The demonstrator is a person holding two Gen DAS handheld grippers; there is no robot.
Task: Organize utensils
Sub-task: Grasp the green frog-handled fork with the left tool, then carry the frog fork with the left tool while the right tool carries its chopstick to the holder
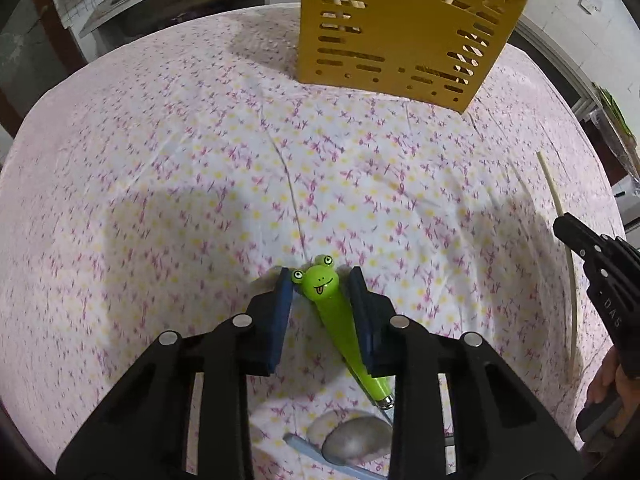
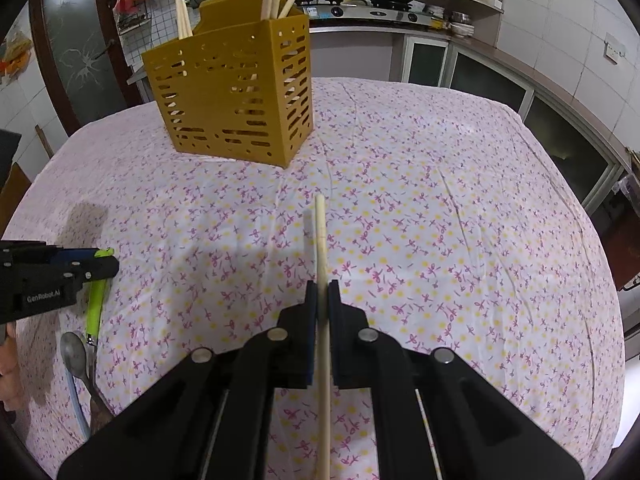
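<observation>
**Risk of slip at both grips**

We judge the left hand-held gripper (image 1: 320, 292) may skid off the glossy frog-handled spoon (image 1: 334, 312): its pads flank the handle, narrowed but not visibly pressing. The spoon lies near us on the desk (image 1: 160, 200), green, tapering to a metal bowl. The right hand-held gripper (image 2: 322, 292) is clamped on a pale chopstick (image 2: 321, 248), which could pivot before reaching the yellow caddy (image 2: 236, 100) at the far side.
</observation>
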